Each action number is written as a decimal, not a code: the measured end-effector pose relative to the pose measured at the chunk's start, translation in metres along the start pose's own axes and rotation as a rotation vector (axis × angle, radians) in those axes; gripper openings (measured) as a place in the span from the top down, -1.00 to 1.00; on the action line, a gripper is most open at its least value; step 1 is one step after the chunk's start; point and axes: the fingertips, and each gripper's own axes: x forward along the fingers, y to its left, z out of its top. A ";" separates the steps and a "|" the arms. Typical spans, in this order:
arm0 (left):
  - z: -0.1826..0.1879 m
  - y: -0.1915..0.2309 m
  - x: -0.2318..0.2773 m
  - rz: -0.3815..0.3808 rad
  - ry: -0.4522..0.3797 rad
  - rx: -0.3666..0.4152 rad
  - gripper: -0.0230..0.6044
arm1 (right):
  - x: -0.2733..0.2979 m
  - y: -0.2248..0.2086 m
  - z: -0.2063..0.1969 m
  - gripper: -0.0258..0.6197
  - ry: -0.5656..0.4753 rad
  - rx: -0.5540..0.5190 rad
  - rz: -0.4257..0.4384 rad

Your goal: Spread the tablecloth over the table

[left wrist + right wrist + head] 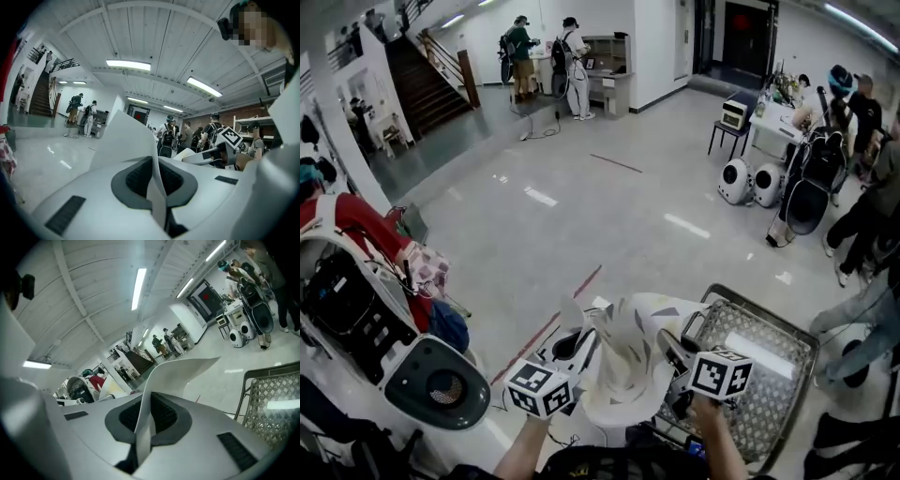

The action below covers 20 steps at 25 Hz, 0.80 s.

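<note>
— Where is the tablecloth?

— The white tablecloth [623, 361] is bunched up in front of me, held in the air between my two grippers. Some folds stand up above them and a rounded fold sags below.

— What has hold of it?

— Both of them. My left gripper [157, 187] is clamped tight on one edge. A strip of cloth runs down between its dark pads [136, 180], and a broad flap rises out of them. My right gripper [143, 425] is pinched shut on another edge the same way, and there the cloth curls up and away to the right.

— How do the two sit to each other?

— Side by side and near each other, with the bundle filling the space between. In the left gripper view the right one shows just past the flap.

— And the worktop?

— The grey mesh worktop [769, 375] lies low at my right, just beside the right gripper, and its top is bare. The cloth hangs to the left of its near corner, mostly over the floor [581, 216]. I can't tell whether the lowest fold touches the rim.

— What lies further out?

— The floor is grey and glossy, with a red line [548, 328] running in toward the cloth. A white machine [431, 380] stands at my left.
</note>
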 end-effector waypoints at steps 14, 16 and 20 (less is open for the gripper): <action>0.111 -0.115 0.265 -0.252 -0.084 0.256 0.86 | -0.127 -0.228 0.185 0.86 -0.429 0.113 -0.235; 0.118 -0.143 0.294 -0.308 -0.091 0.306 0.86 | -0.161 -0.254 0.209 0.86 -0.528 0.112 -0.280; 0.125 -0.194 0.345 -0.417 -0.109 0.328 0.86 | -0.228 -0.299 0.236 0.86 -0.659 0.107 -0.368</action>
